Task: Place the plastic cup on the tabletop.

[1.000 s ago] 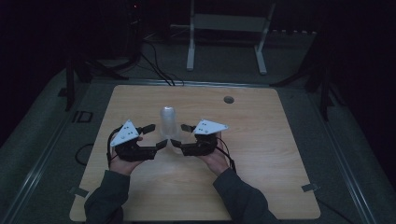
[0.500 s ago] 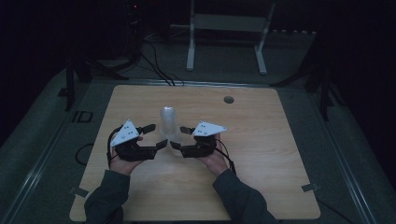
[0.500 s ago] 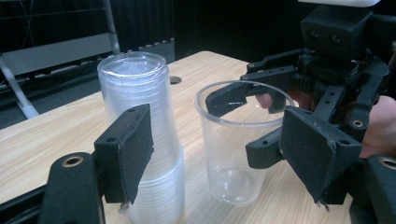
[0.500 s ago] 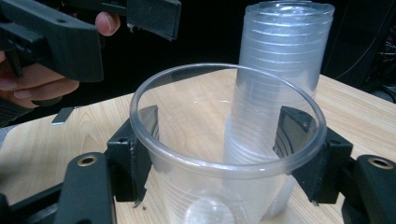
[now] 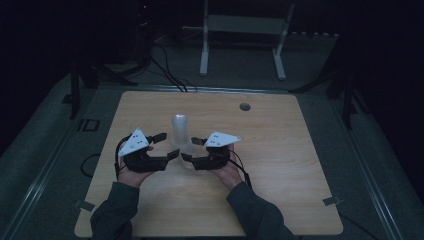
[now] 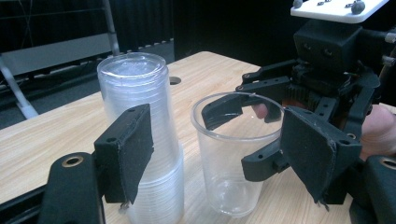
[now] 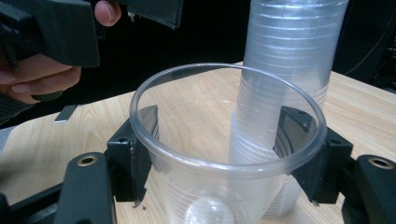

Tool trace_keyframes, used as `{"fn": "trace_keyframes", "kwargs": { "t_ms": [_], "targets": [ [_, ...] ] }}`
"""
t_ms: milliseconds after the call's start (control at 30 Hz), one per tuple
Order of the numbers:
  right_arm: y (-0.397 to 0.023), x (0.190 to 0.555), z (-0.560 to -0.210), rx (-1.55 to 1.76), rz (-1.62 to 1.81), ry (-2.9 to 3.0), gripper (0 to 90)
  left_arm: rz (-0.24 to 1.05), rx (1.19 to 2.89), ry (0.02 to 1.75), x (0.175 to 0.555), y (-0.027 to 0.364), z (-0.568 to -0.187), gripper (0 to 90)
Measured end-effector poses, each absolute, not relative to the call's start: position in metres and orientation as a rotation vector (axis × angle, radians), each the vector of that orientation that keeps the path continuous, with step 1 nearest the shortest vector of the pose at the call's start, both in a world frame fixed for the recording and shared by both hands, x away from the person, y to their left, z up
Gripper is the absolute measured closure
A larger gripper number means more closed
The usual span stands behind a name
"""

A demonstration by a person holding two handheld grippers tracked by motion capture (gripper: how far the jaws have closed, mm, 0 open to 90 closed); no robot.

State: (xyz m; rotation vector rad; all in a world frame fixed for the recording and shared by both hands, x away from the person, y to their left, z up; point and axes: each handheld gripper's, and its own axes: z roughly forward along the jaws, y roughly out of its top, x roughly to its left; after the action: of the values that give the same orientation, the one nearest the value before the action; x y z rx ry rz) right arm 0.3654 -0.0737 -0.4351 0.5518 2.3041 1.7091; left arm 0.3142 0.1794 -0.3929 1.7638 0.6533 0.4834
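Clear plastic marks the single cup point(image 5: 186, 159) standing between my grippers on the table point(image 5: 280, 165) from above, beside the cup stack point(image 5: 180, 131). Through my left gripper point(image 6: 219, 154) view the jaws gape, touching nothing. Through my right gripper point(image 7: 224, 158) view both jaws clamp that cup.

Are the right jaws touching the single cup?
Touching. The right gripper view shows the right gripper with both jaws pressed against the sides of the cup below its rim.

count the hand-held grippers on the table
2: the left hand-held gripper beside the cup stack, the right hand-held gripper closed around a single cup.
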Motion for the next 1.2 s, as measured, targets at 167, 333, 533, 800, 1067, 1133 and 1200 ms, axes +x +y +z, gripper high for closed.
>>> {"fn": "trace_keyframes", "kwargs": {
  "t_ms": [167,333,533,800,1067,1133,1200],
  "targets": [
    [-0.073,0.366,-0.439,0.558,1.707,2.313,30.3,0.483,1.763,0.652,0.314,0.179,-0.393,26.4],
    [-0.072,0.367,-0.444,0.577,1.7,2.317,30.3,0.483,1.76,0.652,0.314,0.18,-0.392,26.4],
    [-0.073,0.37,-0.449,0.591,1.686,2.311,30.3,0.481,1.756,0.652,0.314,0.179,-0.393,26.4],
    [-0.073,0.371,-0.456,0.614,1.668,2.313,30.0,0.48,1.758,0.65,0.314,0.179,-0.393,26.4],
    [-0.072,0.37,-0.462,0.614,1.645,2.329,29.8,0.479,1.756,0.65,0.314,0.178,-0.393,26.3],
    [-0.071,0.37,-0.463,0.612,1.645,2.332,29.8,0.48,1.755,0.65,0.314,0.179,-0.394,26.3],
    [-0.071,0.37,-0.464,0.613,1.641,2.334,29.8,0.48,1.756,0.65,0.314,0.179,-0.394,26.3]
  ]
}}
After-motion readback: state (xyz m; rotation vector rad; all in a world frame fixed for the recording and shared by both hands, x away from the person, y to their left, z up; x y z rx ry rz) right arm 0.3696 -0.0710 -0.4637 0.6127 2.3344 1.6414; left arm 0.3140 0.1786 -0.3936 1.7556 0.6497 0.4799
